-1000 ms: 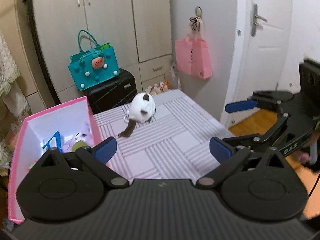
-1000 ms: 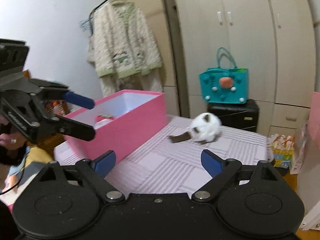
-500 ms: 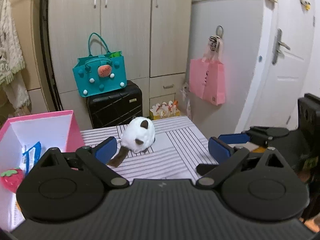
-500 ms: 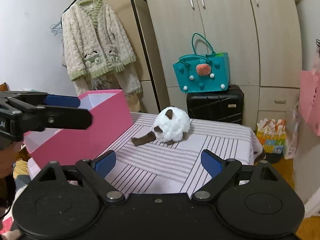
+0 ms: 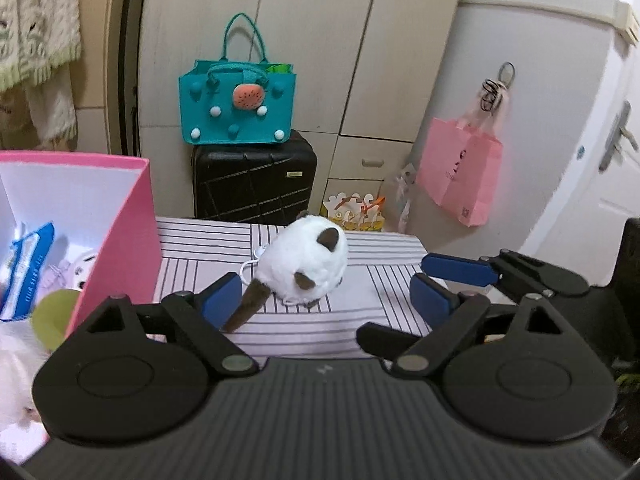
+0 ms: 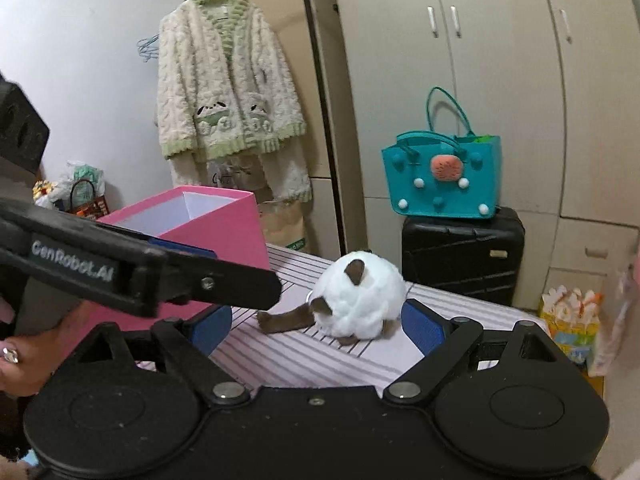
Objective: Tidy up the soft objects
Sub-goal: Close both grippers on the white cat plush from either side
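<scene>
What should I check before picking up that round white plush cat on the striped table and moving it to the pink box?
1. Right tongs open: ok, blue pads spread wide.
2. Round white plush cat with brown ears and tail lined up between the right pads: ok, it sits between them, not yet gripped.
3. Left tongs open and empty: ok.
4. Left tongs out of the right tongs' path: not ok, a left finger crosses in front of the pink cardboard box.
5. Pink box has room: ok, space shows beside the toys inside.
6. Brown tail free: cannot tell, it trails near a left pad.
</scene>
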Motion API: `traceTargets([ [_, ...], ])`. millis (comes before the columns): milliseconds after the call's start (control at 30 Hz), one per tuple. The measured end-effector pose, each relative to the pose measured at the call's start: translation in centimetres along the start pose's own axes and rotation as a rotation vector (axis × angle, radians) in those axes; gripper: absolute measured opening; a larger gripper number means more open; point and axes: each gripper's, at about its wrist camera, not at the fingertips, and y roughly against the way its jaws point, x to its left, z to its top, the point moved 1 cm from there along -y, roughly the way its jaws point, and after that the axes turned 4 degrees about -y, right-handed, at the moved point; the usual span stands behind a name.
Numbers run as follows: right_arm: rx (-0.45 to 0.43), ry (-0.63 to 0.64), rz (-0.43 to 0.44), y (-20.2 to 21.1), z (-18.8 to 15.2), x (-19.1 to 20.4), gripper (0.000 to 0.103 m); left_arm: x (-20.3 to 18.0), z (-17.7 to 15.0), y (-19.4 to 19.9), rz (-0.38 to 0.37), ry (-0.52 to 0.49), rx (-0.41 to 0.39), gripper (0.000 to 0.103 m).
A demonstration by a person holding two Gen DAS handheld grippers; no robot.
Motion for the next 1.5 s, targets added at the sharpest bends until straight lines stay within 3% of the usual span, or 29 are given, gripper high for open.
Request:
traceTargets([
  [133, 0.016, 0.038, 0.017, -2.2, 0.3, -0.5, 0.094, 0.9, 0.3, -2.0, -0.006, 0.049, 0.011, 0.091],
  [267, 0.072, 0.073, -0.044, -4.9, 0.4, -0.8, 0.094, 1.7, 0.9, -4.1, -0.007, 0.096, 0.023, 0.091],
  [333, 0.111, 0.029, -0.057, -6.0, 0.7, -1.6, 0.094, 1.8, 1.1, -4.9, -0.006, 0.102, 0.028, 0.091],
  [467, 0.130, -0.060, -0.003, -7.0, 0.7, -3.0, 0.094, 2.1, 1.0, -6.1, 0.004, 0.107, 0.040, 0.091],
  [800, 0.160, -0.090, -0.018, -9.3, 0.2, -3.8, 0.094, 2.3, 0.9, -8.8, 0.024, 0.157, 0.066, 0.080],
  [967, 0.149, -0.151, 0.050, -9.6, 0.2, -4.8, 0.094, 1.9, 0.4, -9.1, 0.010, 0.141, 0.098, 0.079],
  [1267, 0.124, -0.060, 0.028, -9.6, -0.1, -3.8, 0.075, 2.5, 0.1, -10.3, 0.009, 0.181, 0.125, 0.068],
  [1500, 0.087, -0.010, -0.008, -8.2, -0.3, -2.9, 0.072, 1.9, -0.1, -10.0, 0.019, 0.149, 0.127, 0.061],
])
